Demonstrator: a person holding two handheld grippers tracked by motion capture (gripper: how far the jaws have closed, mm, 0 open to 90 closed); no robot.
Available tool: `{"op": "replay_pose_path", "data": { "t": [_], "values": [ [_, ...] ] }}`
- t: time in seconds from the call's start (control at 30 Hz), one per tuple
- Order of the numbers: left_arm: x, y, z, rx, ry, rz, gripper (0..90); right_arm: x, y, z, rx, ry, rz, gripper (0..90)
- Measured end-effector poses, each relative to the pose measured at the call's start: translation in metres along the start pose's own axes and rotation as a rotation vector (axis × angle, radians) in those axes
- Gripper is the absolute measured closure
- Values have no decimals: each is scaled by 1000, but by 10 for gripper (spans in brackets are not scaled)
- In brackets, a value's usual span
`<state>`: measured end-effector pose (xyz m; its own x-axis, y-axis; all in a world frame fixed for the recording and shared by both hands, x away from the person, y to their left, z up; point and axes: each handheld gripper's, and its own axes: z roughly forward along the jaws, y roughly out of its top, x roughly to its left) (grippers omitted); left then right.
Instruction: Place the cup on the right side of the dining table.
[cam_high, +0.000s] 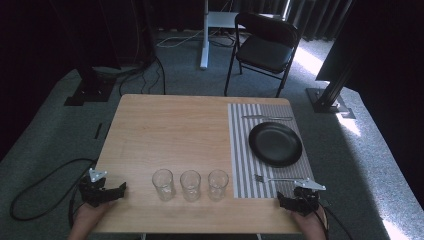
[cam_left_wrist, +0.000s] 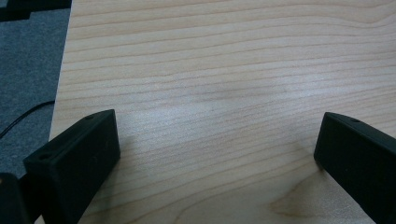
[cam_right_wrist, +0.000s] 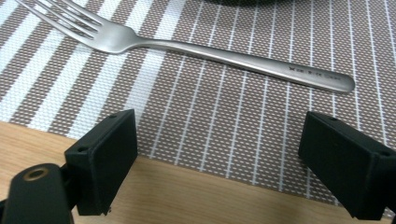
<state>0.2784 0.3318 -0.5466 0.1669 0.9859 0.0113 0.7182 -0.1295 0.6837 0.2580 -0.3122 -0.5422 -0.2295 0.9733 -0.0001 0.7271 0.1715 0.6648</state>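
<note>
Lying just beyond right gripper: fork; both grippers wide apart, empty.

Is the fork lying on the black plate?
No, the fork lies on the striped placemat on the near side of the black plate, apart from it.

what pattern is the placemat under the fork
Brown and white stripes on the placemat, clearest in the right gripper view, under the fork.
</note>
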Motion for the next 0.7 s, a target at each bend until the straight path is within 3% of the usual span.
{"op": "replay_pose_path", "data": {
  "t": [0.43, 0.7],
  "values": [
    [0, 0, 0, 0, 0, 0, 6, 10, 3, -4, -1, 12, -42, 112],
    [0, 0, 0, 0, 0, 0, 6, 22, 8, -7, -4, 54, -83, 113]
  ]
}}
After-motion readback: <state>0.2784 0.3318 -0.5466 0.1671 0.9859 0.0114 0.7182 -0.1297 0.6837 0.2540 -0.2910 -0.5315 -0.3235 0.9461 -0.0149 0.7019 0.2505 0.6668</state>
